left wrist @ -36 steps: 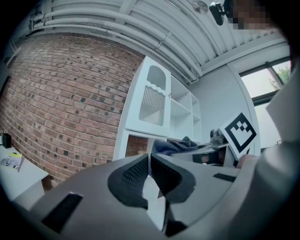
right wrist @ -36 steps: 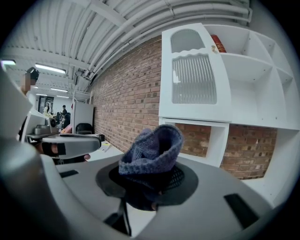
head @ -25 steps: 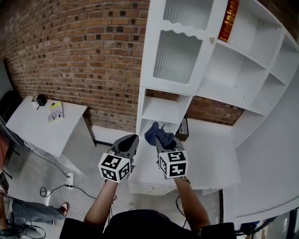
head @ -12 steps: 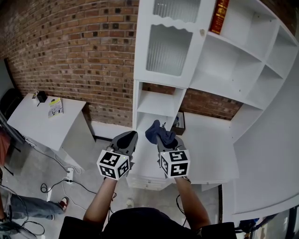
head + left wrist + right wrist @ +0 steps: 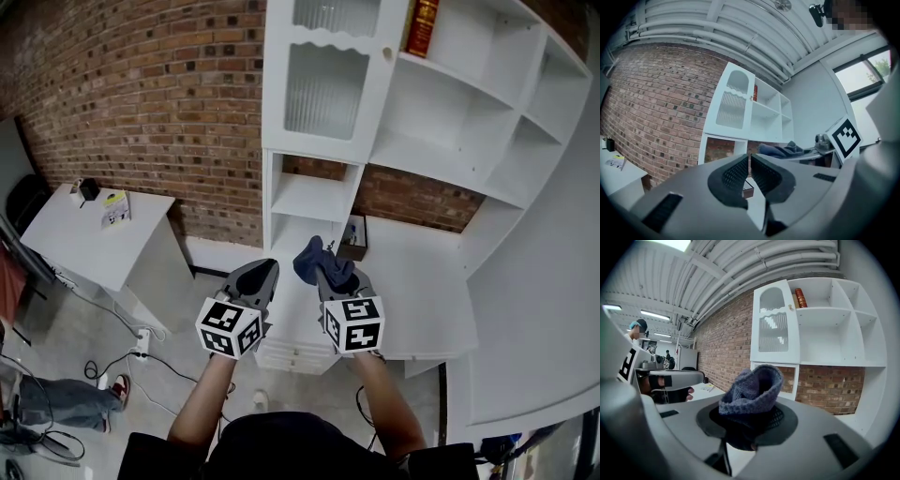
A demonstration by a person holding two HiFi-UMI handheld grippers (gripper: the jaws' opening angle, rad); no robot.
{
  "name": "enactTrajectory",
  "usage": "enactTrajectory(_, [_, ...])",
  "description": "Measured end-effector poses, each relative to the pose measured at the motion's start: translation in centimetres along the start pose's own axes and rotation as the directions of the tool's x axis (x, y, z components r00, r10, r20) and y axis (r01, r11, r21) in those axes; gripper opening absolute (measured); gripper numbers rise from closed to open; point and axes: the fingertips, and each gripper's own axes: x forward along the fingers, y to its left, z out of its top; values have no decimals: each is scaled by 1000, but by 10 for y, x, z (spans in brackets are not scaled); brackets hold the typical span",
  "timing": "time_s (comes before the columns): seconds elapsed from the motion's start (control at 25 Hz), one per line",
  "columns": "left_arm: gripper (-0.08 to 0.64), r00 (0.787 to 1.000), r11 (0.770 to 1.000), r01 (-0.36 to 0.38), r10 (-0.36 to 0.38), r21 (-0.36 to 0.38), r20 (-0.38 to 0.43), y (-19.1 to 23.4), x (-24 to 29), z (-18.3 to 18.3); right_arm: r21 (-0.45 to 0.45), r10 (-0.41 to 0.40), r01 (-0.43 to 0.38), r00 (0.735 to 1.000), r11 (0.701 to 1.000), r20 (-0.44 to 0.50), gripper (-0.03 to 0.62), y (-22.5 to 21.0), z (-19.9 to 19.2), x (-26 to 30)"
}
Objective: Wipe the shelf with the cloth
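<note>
Up and leftward slides the shelf (image 5: 309, 200) in our head view since a second ago, red book (image 5: 423, 26) with it, while both grippers sit as they were. Right gripper (image 5: 336, 277) jaws pinch the blue cloth (image 5: 313, 262), bunched above them; left gripper (image 5: 257, 279) jaws closed on nothing. Cloth hangs short of the shelf at twelve o'clock, not touching, so we judge wiping not begun, every board left. Book's spine lettering, one o'clock: too small to read; leaflet (image 5: 115, 208) at ten o'clock likewise
</note>
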Motion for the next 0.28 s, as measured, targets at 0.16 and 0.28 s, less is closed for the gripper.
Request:
enactTrajectory(0.16, [31,1000,1000,5,-5,6,-7,-20,-9,-4,9,1,-1,1000,1000,5,133,0,-5,-18])
enactTrajectory(0.28, [31,1000,1000,2,-1,12,-5,-32,-15,-4,7,9,-9,1000,1000,7,133,3,-8,-31])
